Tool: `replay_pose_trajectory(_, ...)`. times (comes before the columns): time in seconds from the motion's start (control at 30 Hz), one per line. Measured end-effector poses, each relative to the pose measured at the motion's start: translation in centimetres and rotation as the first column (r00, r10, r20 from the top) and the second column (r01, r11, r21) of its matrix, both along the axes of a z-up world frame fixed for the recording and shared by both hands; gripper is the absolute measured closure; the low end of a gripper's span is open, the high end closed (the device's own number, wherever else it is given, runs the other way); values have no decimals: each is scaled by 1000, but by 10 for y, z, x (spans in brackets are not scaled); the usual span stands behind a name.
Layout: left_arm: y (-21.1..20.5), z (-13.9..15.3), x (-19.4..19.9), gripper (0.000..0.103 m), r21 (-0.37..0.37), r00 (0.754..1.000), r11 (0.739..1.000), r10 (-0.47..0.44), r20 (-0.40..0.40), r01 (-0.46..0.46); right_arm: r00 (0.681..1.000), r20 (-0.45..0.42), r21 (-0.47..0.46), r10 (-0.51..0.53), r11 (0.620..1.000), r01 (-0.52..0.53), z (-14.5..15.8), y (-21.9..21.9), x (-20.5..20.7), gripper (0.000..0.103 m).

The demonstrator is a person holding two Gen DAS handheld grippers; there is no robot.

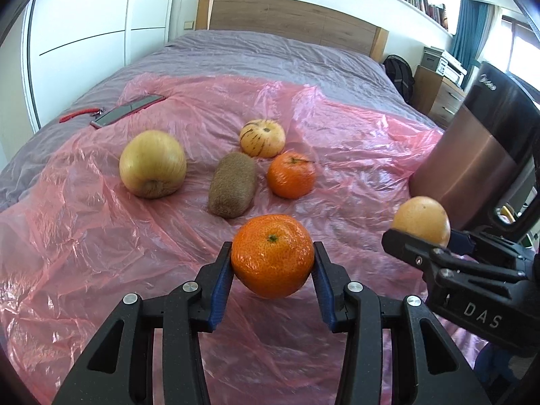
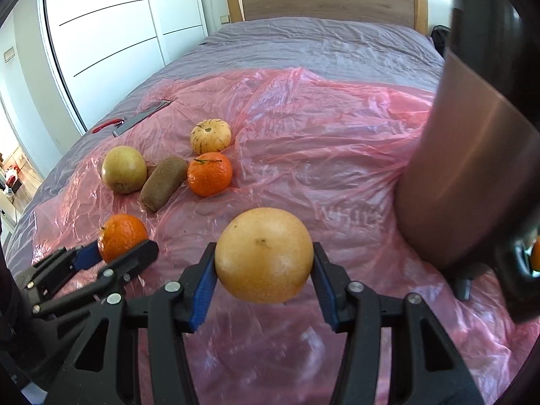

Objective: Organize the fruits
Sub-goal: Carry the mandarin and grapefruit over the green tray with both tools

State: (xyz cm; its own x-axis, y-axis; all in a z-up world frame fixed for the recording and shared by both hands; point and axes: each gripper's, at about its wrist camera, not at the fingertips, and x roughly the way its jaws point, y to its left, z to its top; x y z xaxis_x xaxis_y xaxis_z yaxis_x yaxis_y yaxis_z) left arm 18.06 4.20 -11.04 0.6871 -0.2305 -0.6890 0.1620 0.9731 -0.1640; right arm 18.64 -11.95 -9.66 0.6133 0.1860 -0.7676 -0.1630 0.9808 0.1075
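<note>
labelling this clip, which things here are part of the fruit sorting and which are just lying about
Job:
left gripper holding tangerine
right gripper holding pale citrus
apple
kiwi
second tangerine
striped fruit

Lying about:
phone
red strap
copper appliance
backpack

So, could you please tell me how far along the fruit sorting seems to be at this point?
Nothing looks finished yet. In hand: the left gripper holds a mandarin and the right gripper holds a yellow-orange citrus, both lifted above the pink plastic sheet. Left on the sheet: an apple, a kiwi, a second mandarin and a striped yellow fruit. Where they belong isn't visible.
</note>
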Motion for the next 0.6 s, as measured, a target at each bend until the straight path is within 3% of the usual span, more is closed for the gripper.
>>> replay_pose_trajectory(0.2, -20, 24, -26, 64, 16, 998, 999, -46, 37, 45, 1000, -6, -17, -23, 1000, 23, 18, -27, -37, 62)
replay_pose_trajectory(0.6, -77, 41, -82, 64, 11, 988, 988, -151, -25, 151, 995, -7, 18, -96, 995, 96, 40, -99, -106, 62)
